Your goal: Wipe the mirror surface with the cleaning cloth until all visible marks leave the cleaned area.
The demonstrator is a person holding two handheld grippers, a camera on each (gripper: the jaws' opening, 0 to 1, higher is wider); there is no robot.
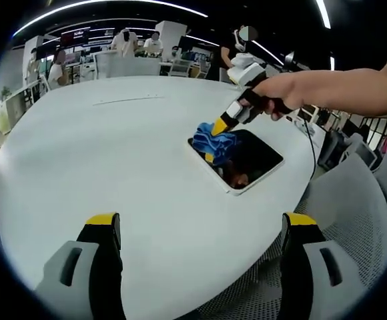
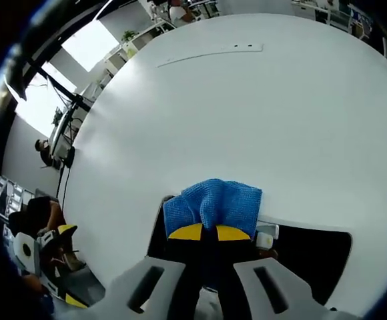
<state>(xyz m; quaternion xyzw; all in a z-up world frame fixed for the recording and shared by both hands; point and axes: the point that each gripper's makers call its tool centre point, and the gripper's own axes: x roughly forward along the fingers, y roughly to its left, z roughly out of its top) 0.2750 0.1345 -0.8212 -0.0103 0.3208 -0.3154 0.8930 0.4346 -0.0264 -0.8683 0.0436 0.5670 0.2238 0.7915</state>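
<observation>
Two grippers are at work over a white table [image 1: 113,153], and the mirror [image 1: 247,160] serves as the landmark. Well to the left of the mirror and apart from it, the left gripper [image 1: 200,230] hangs over bare tabletop with its jaws spread wide, gripping nothing. At the mirror's left end, the right gripper [image 2: 210,232] has its jaws pinched together on the blue cleaning cloth [image 2: 213,200], pressing the bunched fabric onto the dark glass where it meets the white frame. A hand [image 1: 283,93] holds that gripper from above the mirror. Wiping looks under way; next, the cloth likely needs dragging rightward across the uncovered glass, kept pressed flat. Whether marks remain is too small to tell.
</observation>
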